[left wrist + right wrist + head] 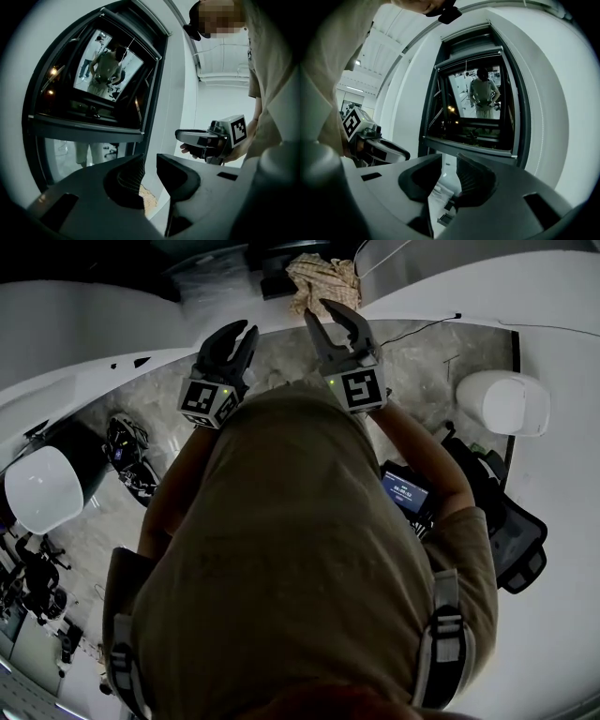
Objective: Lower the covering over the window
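Since the left gripper (246,327) and right gripper (316,307) both stand open and empty, the reach must go up to the covering (468,52), rolled crosswise along the top of the window (480,96), upper centre in the right gripper view, which faces it more squarely.

I see a black-framed glass window (478,108) in a white wall (562,117); my grey left tongs (150,159) and right tongs (449,157) bear black-and-white marker cubes (359,388).

Looks like a lab or test studio, not a home: bare white walls (405,103), a dark-framed window (480,105), a polished stone floor (422,362) with black gear (127,460) lying around, and an open ceiling (220,56) with exposed pipes (222,77).
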